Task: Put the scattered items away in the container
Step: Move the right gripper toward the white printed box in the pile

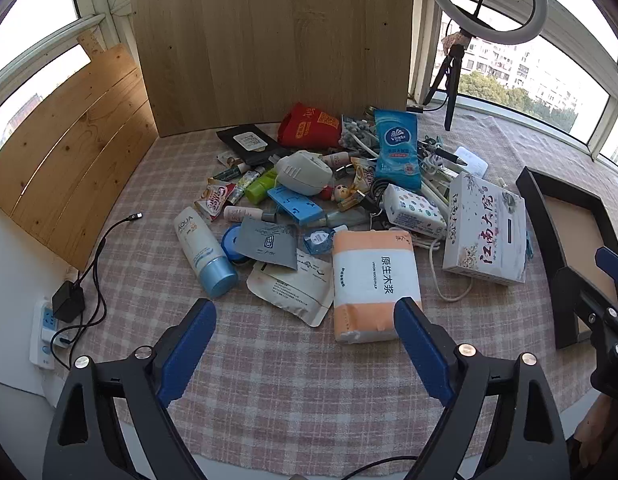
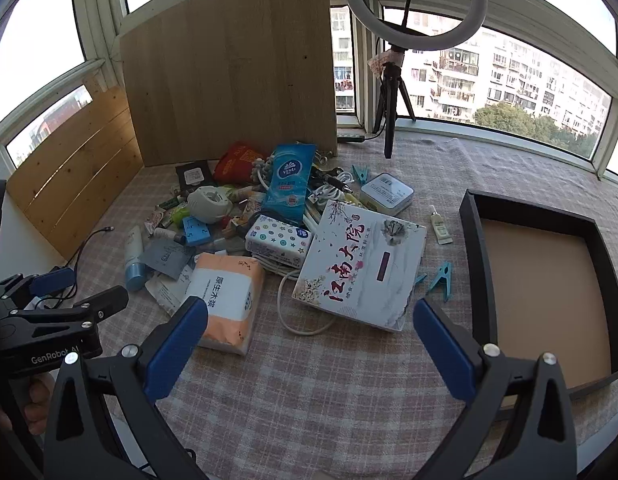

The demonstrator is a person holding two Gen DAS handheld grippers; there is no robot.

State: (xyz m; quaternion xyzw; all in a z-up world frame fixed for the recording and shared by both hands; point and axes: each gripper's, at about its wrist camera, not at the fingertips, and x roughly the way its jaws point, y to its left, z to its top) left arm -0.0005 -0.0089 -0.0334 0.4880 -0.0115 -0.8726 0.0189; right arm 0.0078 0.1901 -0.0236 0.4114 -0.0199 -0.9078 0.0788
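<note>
Clearly nothing is gathered yet: the left hand-held gripper (image 1: 305, 322) and right hand-held gripper (image 2: 309, 320) both hover with jaws spread wide and empty, over the worktop's near edge. The scattered items (image 1: 309, 200) lie heaped mid-worktop, the orange tissue pack (image 1: 373, 280) nearest and probably the easiest first pick. The dark container (image 2: 541, 280) sits bare at the right edge, within reach for drop-offs.

sunlit bay windows (image 2: 509, 80), checked tablecloth (image 2: 309, 380)
</note>
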